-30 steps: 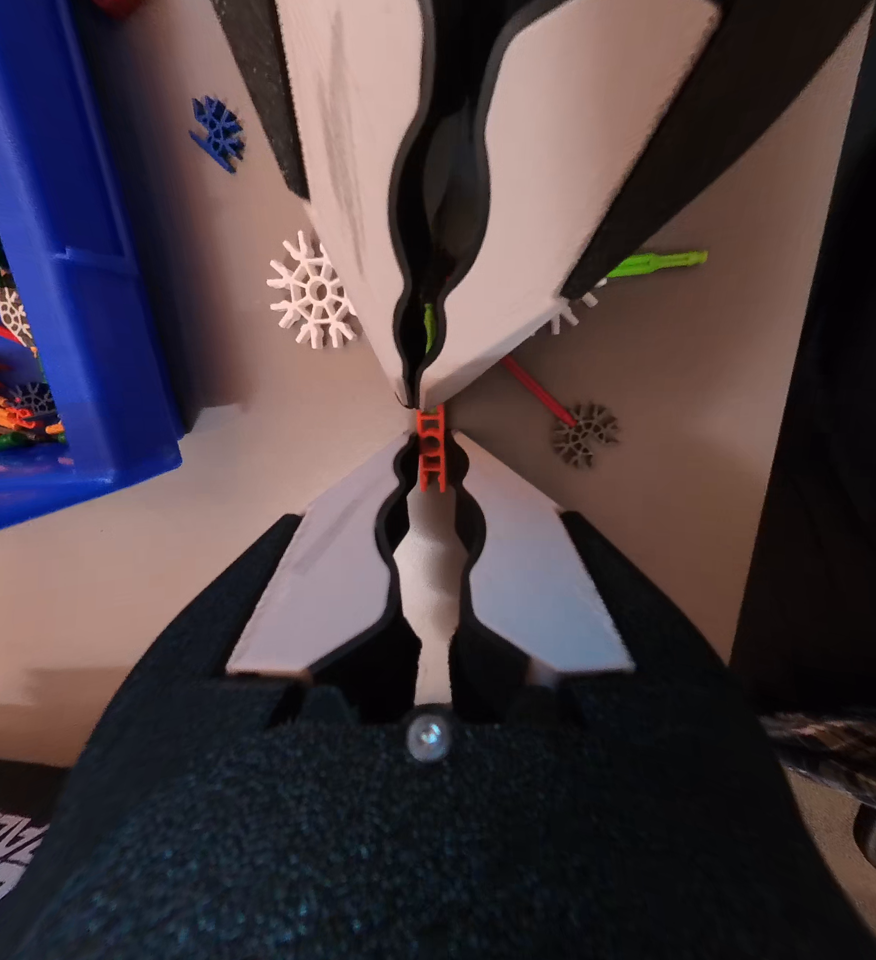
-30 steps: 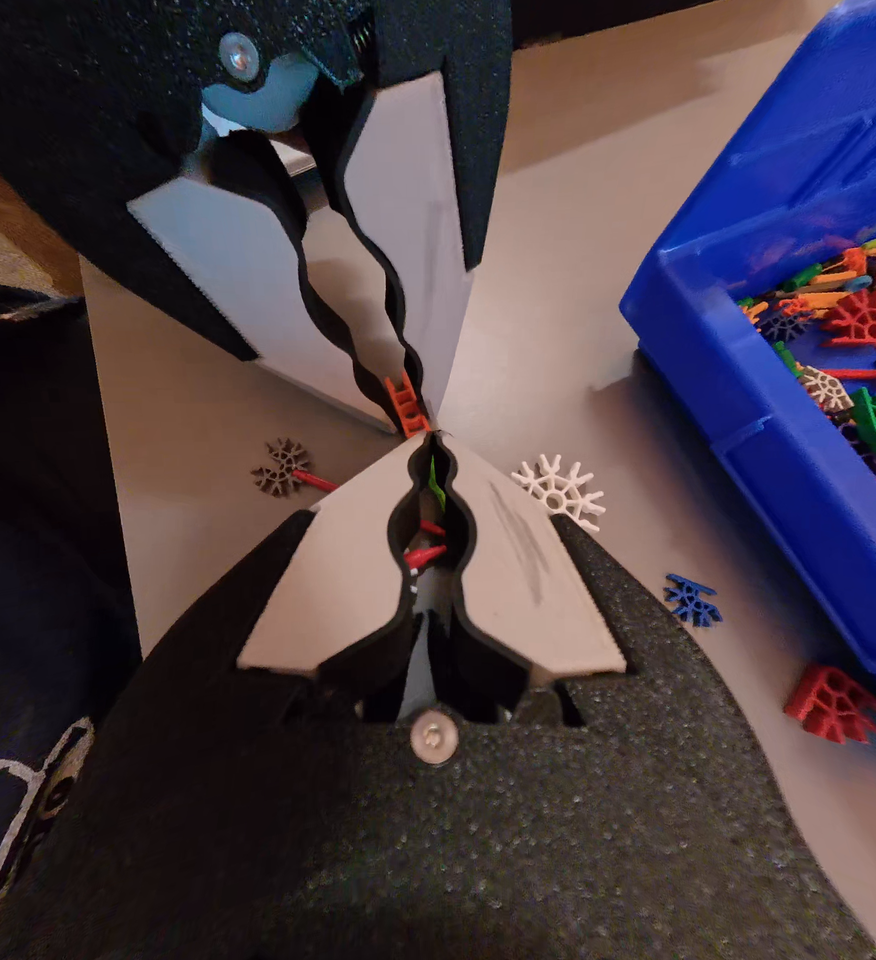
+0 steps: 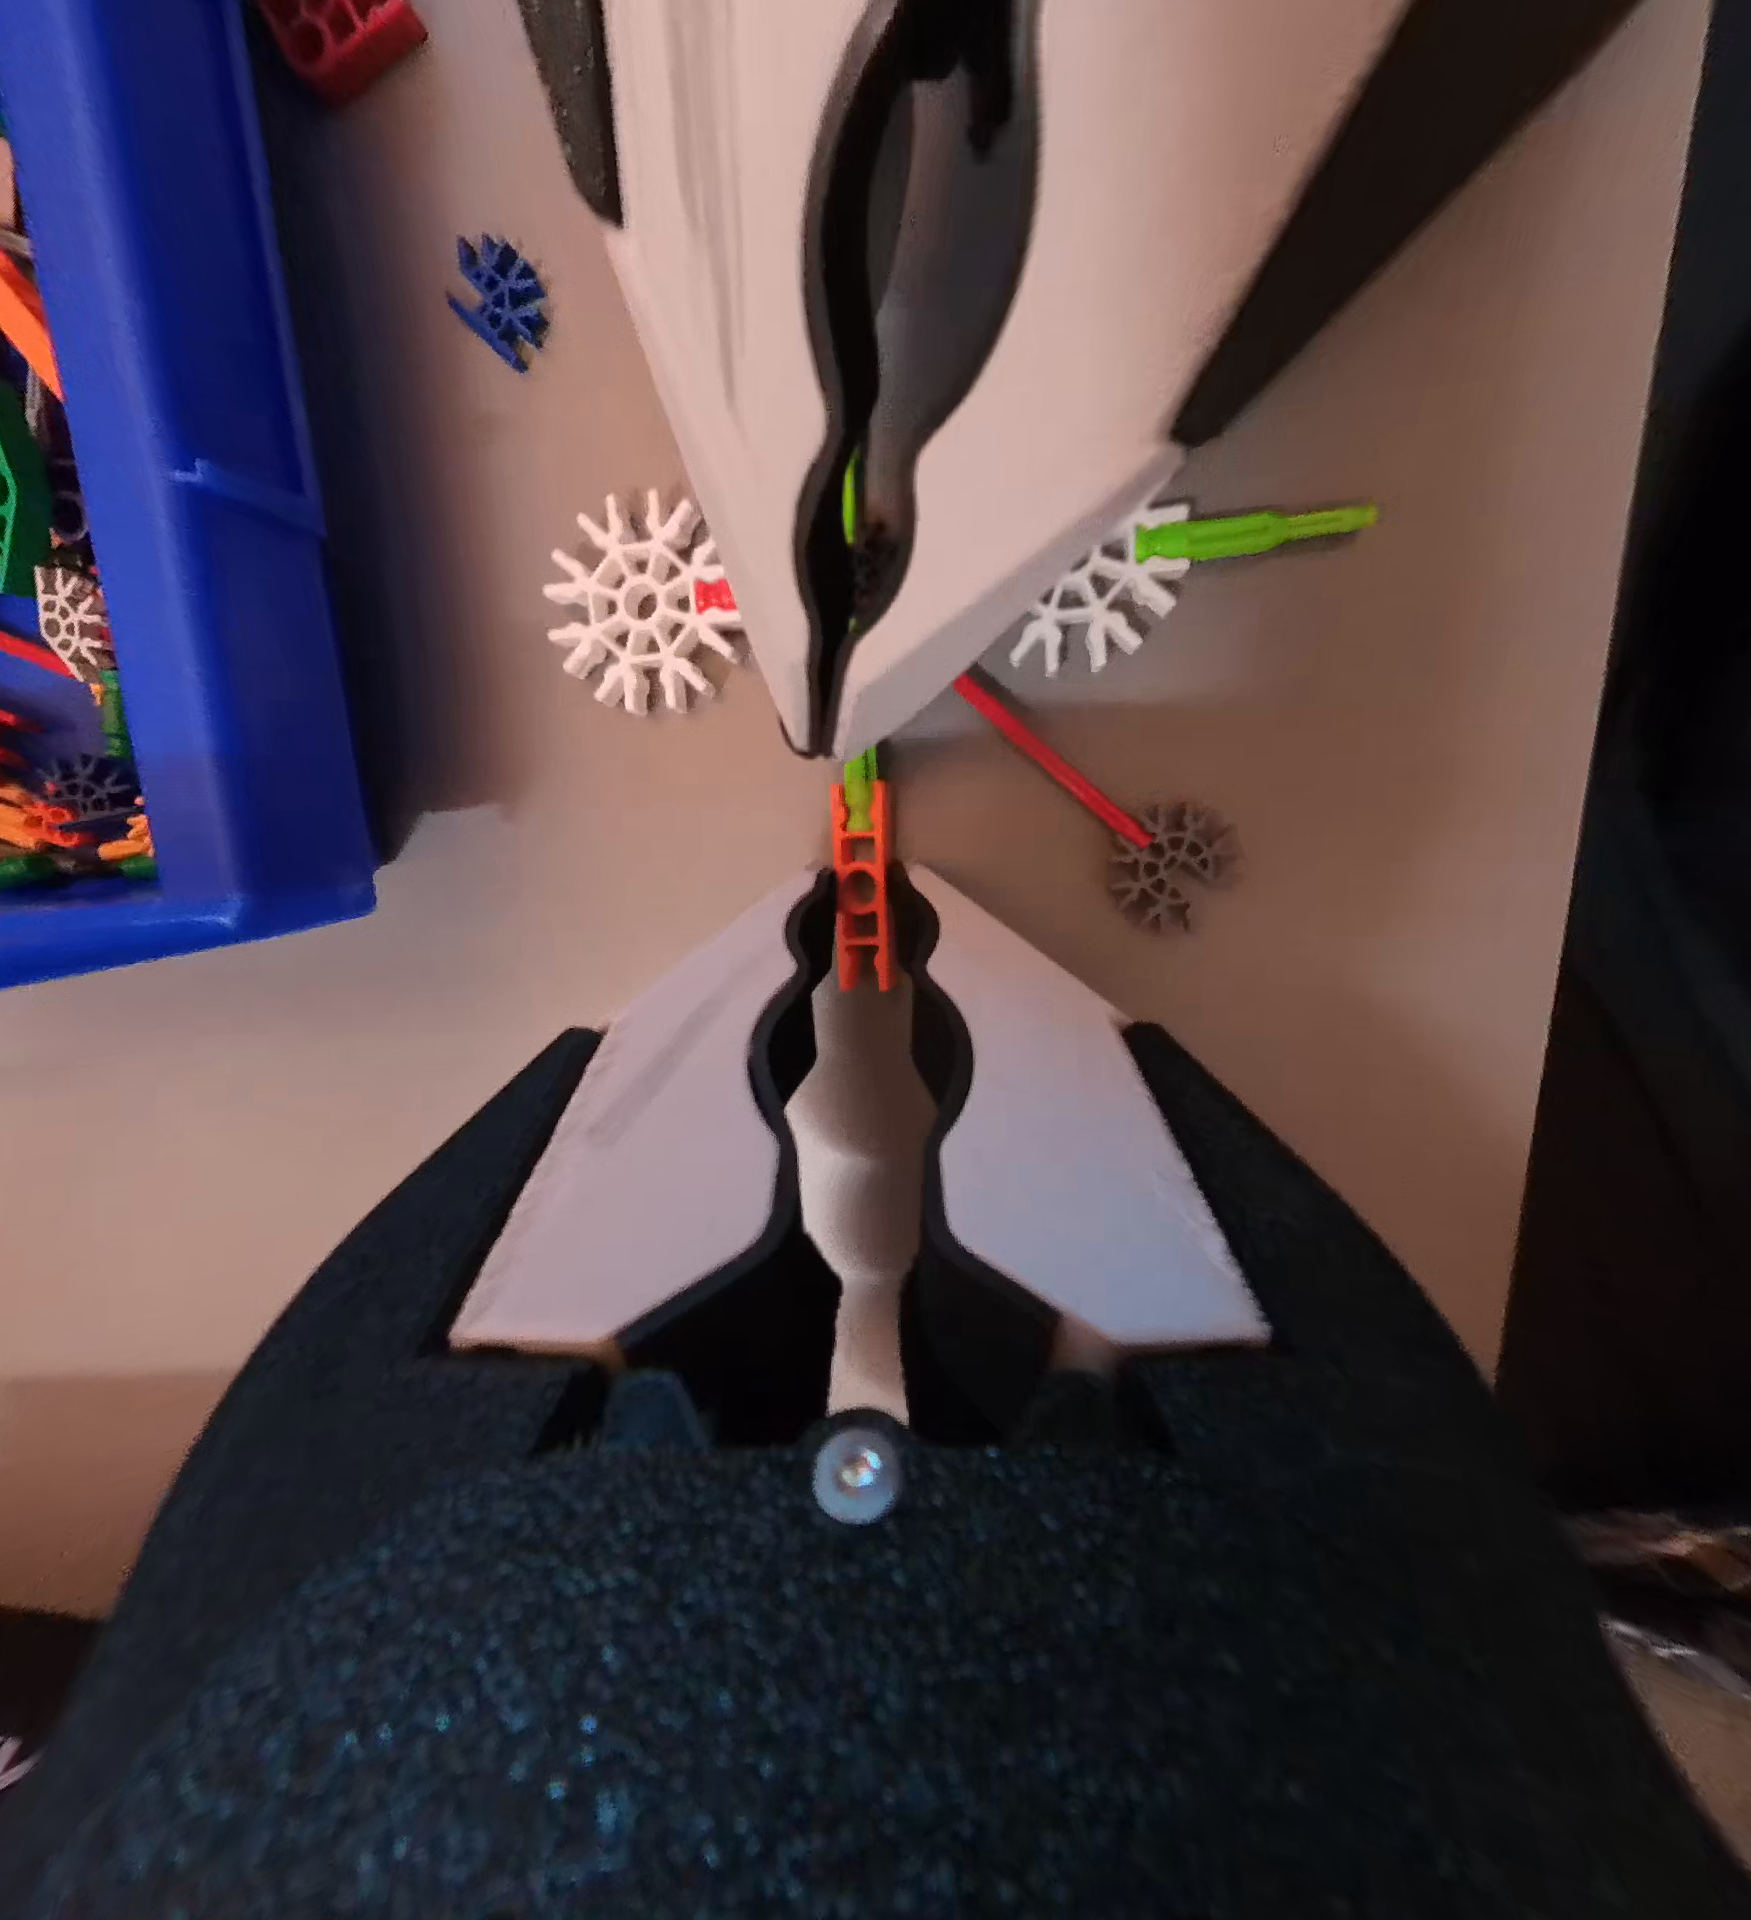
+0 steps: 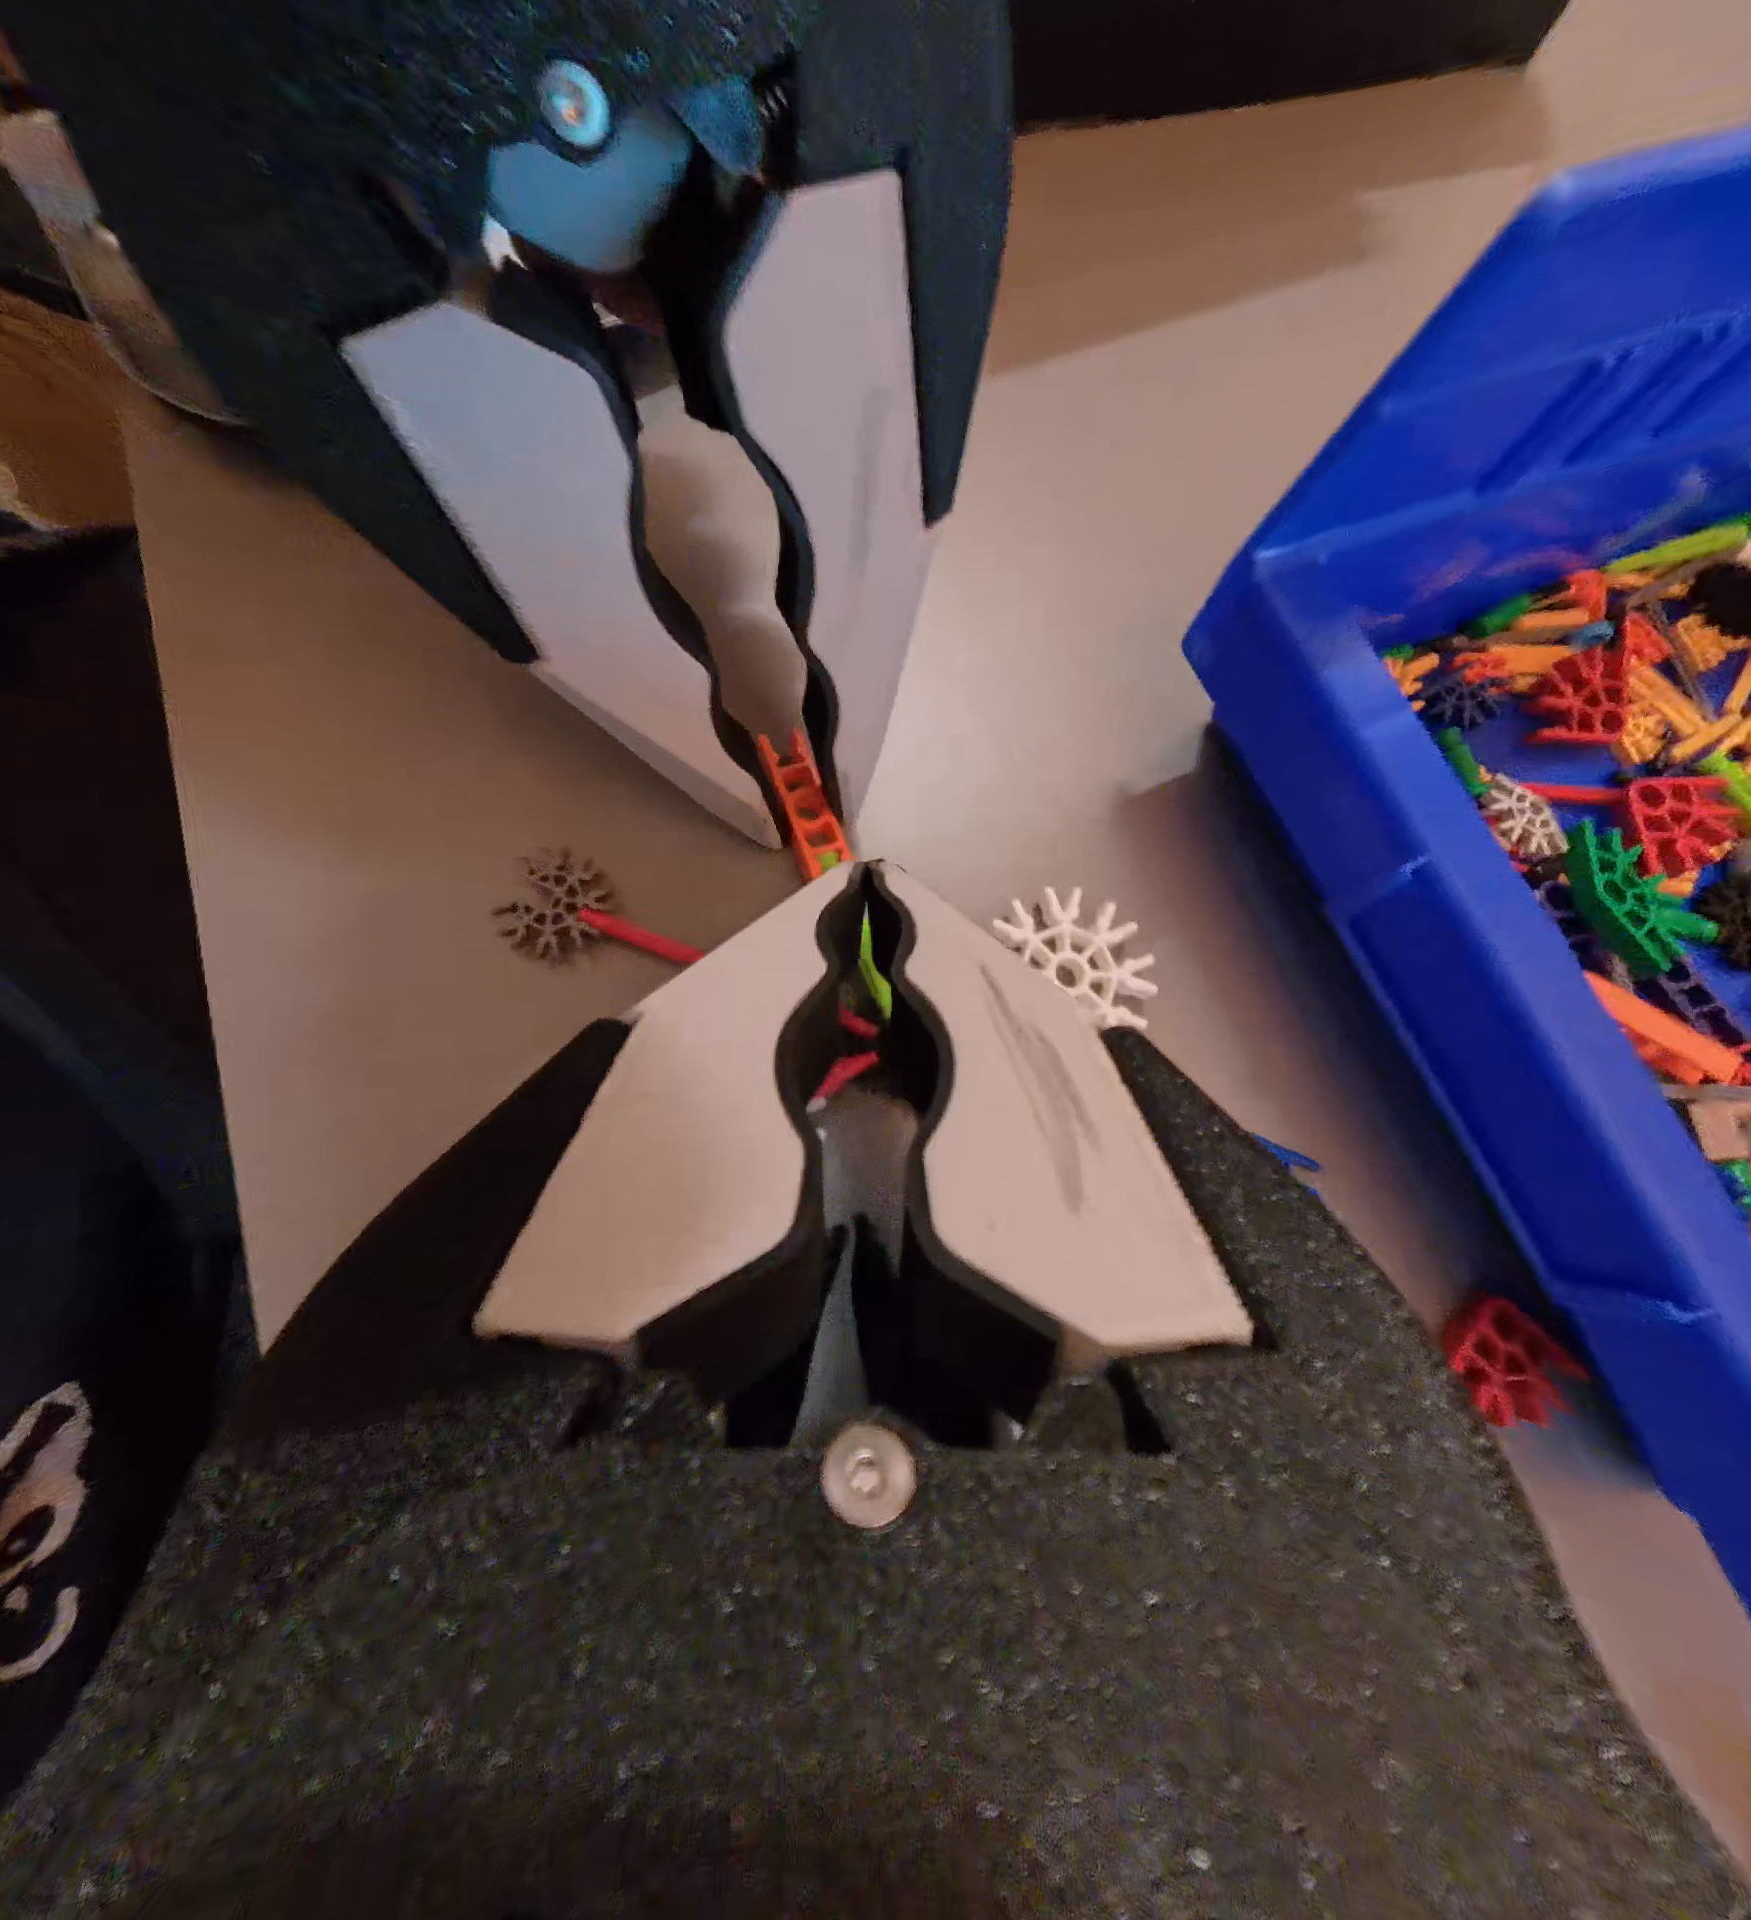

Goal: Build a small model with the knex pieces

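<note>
In the left wrist view my left gripper is shut on a small orange connector, held upright at its fingertips. My right gripper comes in from the top, tip to tip with it, and is shut on a lime green rod. The rod's end meets the top of the orange connector. In the right wrist view my right gripper pinches the green rod. The left gripper faces it with the orange connector. Both hover over a beige table.
A blue bin full of mixed pieces stands beside the grippers. On the table lie a white snowflake connector, a second white one with a green rod, a red rod in a brown connector, a blue connector and a red connector. Left and right tips are no more than a few centimetres apart.
The two grippers' tips have drawn slightly apart. The green rod's end now shows between the right gripper's tip and the orange connector. Both grips are unchanged.
</note>
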`<state>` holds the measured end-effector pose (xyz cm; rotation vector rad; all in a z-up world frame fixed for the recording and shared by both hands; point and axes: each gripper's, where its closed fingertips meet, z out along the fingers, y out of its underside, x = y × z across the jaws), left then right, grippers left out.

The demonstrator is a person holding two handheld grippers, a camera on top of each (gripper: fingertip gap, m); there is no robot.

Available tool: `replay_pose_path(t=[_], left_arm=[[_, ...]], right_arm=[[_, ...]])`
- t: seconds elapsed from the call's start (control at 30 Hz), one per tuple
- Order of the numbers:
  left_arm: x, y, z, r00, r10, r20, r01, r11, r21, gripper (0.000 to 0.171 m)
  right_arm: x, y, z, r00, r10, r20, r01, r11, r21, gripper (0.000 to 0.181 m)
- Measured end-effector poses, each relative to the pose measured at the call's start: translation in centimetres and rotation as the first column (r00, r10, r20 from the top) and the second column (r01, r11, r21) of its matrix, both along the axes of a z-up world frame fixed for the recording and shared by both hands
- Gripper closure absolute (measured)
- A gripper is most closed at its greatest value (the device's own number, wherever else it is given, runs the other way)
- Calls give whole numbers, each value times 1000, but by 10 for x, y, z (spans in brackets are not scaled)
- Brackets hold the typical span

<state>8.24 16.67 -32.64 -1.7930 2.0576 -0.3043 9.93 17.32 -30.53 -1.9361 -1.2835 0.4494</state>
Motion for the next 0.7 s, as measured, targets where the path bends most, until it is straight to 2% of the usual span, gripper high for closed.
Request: replay_pose_path(t=[0.2,0.37,0.43,0.57,0.63,0.7], left_arm=[[-4,3,0,1000,15,8,-15,1000,4,161],[-9,4,1,999,29,25,-29,999,15,159],[-12,4,1,1000,21,18,-22,1000,21,160],[-17,6,5,1000,22,14,-22,1000,21,158],[-19,7,4,1000,11,-3,-10,999,36,162],[-20,9,3,1000,-7,-18,8,999,47,163]], right_arm=[[-12,-4,-13,993,72,89,-70,997,-17,181],[-13,-4,-13,996,54,68,-51,998,-45,181],[-12,-1,-3,999,34,22,-33,998,-46,181],[23,15,16,995,-85,48,85,996,13,179],[46,17,14,983,-152,106,149,988,32,179],[56,8,4,976,-158,147,162,987,-17,179]])
